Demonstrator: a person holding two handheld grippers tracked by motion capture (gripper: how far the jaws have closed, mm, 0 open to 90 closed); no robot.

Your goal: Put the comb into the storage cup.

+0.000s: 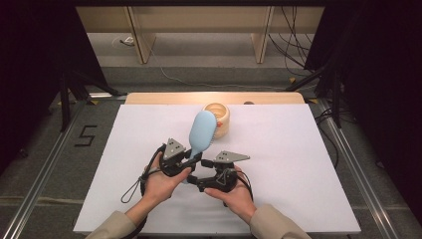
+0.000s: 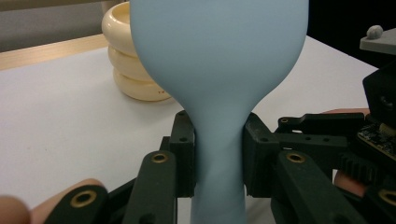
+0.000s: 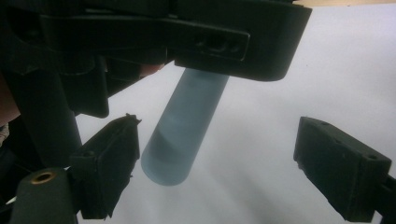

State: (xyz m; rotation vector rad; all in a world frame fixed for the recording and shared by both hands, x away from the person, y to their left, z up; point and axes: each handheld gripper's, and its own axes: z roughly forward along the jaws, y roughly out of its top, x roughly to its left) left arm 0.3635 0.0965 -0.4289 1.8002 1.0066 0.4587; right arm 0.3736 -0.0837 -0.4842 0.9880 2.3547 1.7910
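Note:
A light blue hairbrush (image 1: 202, 130) hangs tilted above the white table, its head up and away from me, its back toward the left gripper view. My left gripper (image 1: 190, 160) is shut on the brush's narrow neck (image 2: 218, 154), one jaw on each side. My right gripper (image 1: 198, 182) is open just below it. In the right gripper view the round end of the brush handle (image 3: 180, 140) hangs between the spread jaws, nearer the left pad (image 3: 112, 163) and touching neither. Above it sits the dark body of the left gripper (image 3: 187, 32).
A cream ringed container (image 1: 219, 117) stands behind the brush head near the table's far edge, and in the left gripper view the cream container (image 2: 128, 65) is at upper left. The white tabletop (image 1: 298, 164) spreads to both sides. A wooden strip (image 1: 164, 98) runs along the back edge.

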